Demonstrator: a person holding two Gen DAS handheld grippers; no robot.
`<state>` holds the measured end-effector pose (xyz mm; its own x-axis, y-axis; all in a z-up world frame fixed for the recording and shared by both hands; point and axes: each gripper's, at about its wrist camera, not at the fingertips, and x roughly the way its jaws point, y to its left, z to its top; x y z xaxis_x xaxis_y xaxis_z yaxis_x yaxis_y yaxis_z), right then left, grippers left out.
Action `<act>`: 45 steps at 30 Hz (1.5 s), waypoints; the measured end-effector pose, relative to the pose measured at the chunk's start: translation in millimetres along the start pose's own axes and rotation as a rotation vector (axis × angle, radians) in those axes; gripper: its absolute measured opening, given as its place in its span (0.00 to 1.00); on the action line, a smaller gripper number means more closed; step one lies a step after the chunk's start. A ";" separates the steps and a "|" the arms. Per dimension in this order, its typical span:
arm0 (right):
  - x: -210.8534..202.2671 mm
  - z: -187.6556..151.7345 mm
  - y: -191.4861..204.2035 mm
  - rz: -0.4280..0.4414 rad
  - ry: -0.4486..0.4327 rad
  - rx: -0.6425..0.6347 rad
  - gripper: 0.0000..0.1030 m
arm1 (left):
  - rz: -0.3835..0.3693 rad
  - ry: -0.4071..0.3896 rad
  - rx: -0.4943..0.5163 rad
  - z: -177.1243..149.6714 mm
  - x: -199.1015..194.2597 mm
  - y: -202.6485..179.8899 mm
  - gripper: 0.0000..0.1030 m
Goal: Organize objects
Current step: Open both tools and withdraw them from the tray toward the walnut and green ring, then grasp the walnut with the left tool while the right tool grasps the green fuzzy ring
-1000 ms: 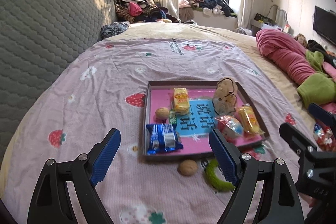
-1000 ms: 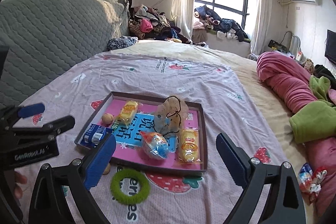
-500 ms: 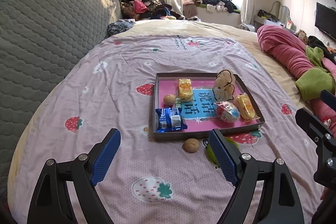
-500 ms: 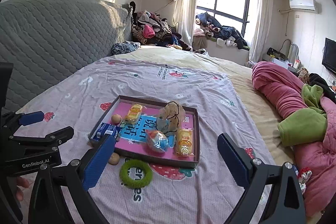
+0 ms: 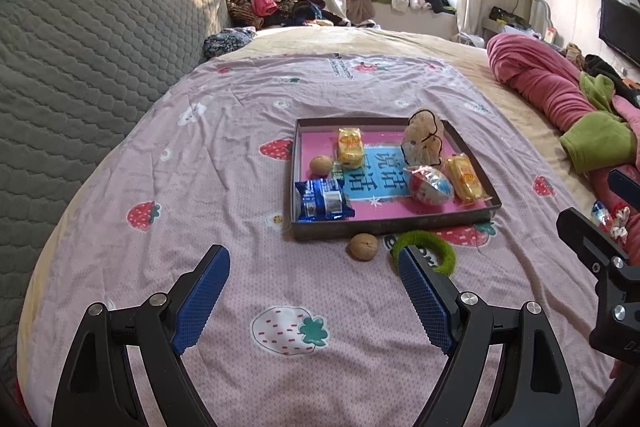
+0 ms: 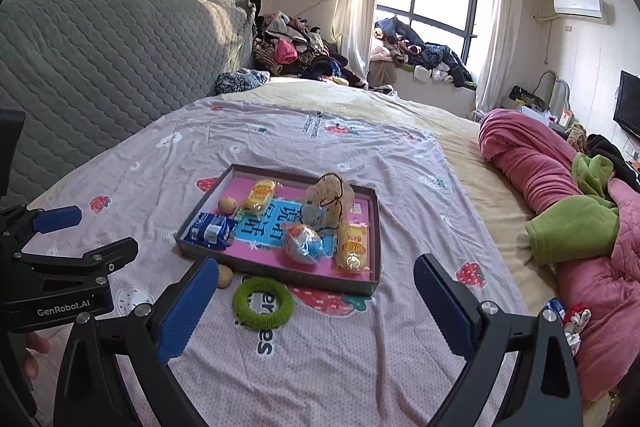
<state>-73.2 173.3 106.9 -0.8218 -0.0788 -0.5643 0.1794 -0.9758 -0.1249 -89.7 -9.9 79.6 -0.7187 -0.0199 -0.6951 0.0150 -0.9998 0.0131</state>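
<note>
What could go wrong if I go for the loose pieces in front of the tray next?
The brown walnut lies on soft, wrinkled bedding beside the fuzzy green ring; open fingers could nudge it and it may roll away. Both sit close against the dark shallow tray's near wall, so a forward push might shove the tray. The left gripper and right gripper are aimed at the same spot and could collide.

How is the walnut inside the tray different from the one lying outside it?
The walnut in the tray sits on the pink floor of the tray, beside a yellow snack packet. The walnut outside lies on the strawberry bedsheet by a green ring, not yet put away. Both are round, tan and alike in size.
</note>
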 end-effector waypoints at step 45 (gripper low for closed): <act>150.0 -52.4 -0.3 0.015 0.241 -0.032 0.96 | -0.070 0.208 0.002 -8.1 159.5 -23.0 0.84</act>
<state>-168.2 172.4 -20.5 -0.6669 -0.0383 -0.7442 0.2103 -0.9678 -0.1386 -199.1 9.8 -37.4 -0.5589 0.0494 -0.8277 -0.0313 -0.9988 -0.0385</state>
